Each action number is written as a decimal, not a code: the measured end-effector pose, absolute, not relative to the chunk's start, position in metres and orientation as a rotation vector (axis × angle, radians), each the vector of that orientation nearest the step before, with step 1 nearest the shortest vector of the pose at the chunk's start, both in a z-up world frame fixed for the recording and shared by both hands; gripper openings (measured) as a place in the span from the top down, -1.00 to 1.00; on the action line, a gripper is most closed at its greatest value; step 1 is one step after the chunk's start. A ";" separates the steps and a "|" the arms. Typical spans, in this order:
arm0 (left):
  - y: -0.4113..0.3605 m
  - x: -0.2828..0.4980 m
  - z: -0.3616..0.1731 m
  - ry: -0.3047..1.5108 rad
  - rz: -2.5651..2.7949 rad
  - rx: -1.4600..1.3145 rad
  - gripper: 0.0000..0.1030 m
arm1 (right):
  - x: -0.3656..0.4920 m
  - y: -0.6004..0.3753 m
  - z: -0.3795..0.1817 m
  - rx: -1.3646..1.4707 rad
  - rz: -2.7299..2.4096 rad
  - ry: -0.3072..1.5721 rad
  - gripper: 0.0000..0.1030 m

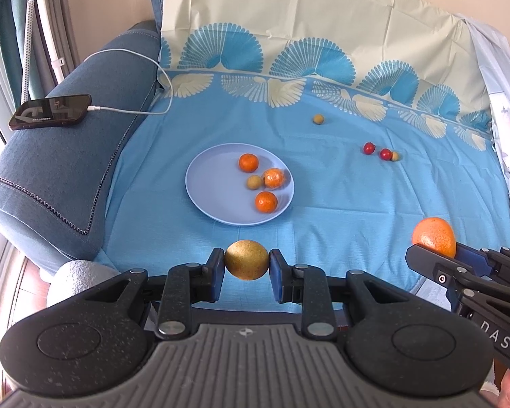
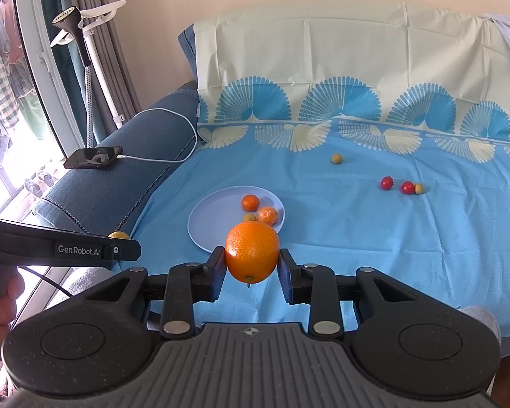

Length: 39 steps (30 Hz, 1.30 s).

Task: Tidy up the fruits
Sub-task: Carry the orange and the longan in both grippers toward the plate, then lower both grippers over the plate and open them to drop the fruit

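Observation:
My left gripper is shut on a yellow-brown round fruit, held above the blue cloth in front of the light-blue plate. My right gripper is shut on a large orange; that orange also shows at the right of the left wrist view. The plate holds three small oranges and a small yellow-brown fruit. Two red cherry tomatoes and two small yellow-brown fruits lie loose on the cloth beyond the plate.
A phone on a white charging cable lies on the blue sofa arm at the left. The patterned cloth runs up the sofa back. A garment steamer stand and curtains stand at the far left.

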<state>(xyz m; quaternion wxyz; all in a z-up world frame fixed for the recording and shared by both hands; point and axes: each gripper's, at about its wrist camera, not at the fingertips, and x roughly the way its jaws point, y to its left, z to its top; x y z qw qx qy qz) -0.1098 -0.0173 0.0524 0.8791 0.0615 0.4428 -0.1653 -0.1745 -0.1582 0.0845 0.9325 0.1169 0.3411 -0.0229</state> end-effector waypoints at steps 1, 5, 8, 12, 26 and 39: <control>-0.017 -0.109 0.051 0.927 -0.345 0.128 0.40 | -0.173 -0.158 0.084 0.241 -0.046 0.702 0.34; -0.017 -0.104 0.046 0.945 -0.344 0.128 0.40 | -0.169 -0.159 0.080 0.246 -0.044 0.719 0.34; -0.017 -0.101 0.042 0.958 -0.343 0.128 0.40 | -0.166 -0.160 0.077 0.249 -0.041 0.732 0.34; -0.018 -0.094 0.036 0.977 -0.340 0.129 0.40 | -0.160 -0.159 0.072 0.253 -0.038 0.751 0.34; -0.025 -0.054 0.013 1.037 -0.305 0.126 0.40 | -0.124 -0.173 0.051 0.265 -0.049 0.819 0.34; -0.046 0.025 -0.020 1.079 -0.275 0.140 0.40 | -0.057 -0.180 0.012 0.258 -0.061 0.890 0.34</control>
